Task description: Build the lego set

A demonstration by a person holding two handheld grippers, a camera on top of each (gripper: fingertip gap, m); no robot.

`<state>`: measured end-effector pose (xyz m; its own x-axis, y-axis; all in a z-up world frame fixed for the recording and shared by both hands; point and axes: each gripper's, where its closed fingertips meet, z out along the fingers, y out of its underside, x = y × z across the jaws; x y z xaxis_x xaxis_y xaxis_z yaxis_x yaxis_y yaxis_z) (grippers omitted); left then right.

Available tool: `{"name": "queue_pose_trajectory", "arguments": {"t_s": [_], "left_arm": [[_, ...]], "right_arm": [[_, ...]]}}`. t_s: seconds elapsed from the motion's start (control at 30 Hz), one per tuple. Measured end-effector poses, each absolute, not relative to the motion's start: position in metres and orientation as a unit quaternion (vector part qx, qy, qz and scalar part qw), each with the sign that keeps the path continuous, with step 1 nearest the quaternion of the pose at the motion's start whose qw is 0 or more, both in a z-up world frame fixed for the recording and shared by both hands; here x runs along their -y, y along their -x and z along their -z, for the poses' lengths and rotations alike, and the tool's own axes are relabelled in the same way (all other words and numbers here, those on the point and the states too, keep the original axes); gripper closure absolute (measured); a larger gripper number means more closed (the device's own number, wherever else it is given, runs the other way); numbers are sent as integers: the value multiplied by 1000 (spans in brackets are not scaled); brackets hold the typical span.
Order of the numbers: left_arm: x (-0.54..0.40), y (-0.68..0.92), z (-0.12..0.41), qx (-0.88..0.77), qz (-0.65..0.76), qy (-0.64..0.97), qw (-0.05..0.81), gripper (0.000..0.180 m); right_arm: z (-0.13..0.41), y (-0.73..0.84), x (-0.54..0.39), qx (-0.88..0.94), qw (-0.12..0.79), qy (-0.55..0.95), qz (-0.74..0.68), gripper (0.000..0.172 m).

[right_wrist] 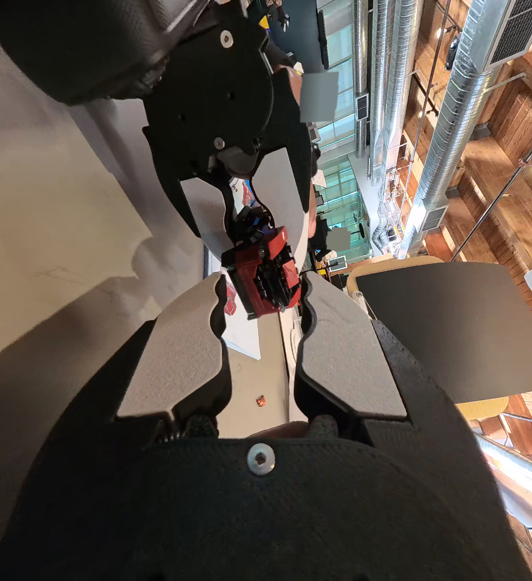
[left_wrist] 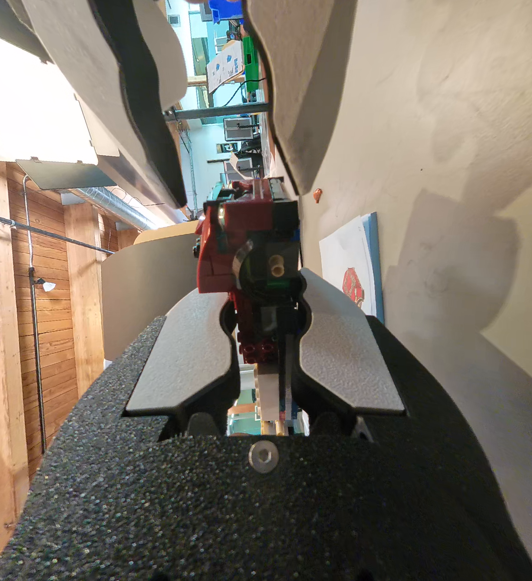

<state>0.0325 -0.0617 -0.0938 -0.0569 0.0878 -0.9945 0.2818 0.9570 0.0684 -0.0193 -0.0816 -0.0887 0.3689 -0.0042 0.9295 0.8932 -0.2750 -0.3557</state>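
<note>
My left gripper (left_wrist: 264, 292) is shut on a dark red and black brick-built model (left_wrist: 236, 245) and holds it in the air above the beige table (left_wrist: 447, 125). The model's far end sticks out past the fingertips. My right gripper (right_wrist: 263, 283) faces the left one, with its fingers on either side of that far end of the model (right_wrist: 258, 276). In the left wrist view the right gripper (left_wrist: 239, 196) shows a gap between one finger (left_wrist: 176, 188) and the model. The left gripper (right_wrist: 261, 242) also shows in the right wrist view, holding the model.
A white booklet with a red picture (left_wrist: 352, 267) lies on the table and also shows in the right wrist view (right_wrist: 242, 339). A small orange piece (left_wrist: 317, 195) lies loose beside it. A dark chair back (right_wrist: 447, 330) stands at the table's edge.
</note>
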Motion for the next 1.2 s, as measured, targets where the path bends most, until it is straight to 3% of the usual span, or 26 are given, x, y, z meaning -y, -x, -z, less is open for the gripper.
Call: {"name": "queue_pose_trajectory", "arguments": {"t_s": [1.2], "left_arm": [[74,-26,102,-738,112,-144,650,145]], "right_arm": [[97,18,81,354,483,660,454,132]]}}
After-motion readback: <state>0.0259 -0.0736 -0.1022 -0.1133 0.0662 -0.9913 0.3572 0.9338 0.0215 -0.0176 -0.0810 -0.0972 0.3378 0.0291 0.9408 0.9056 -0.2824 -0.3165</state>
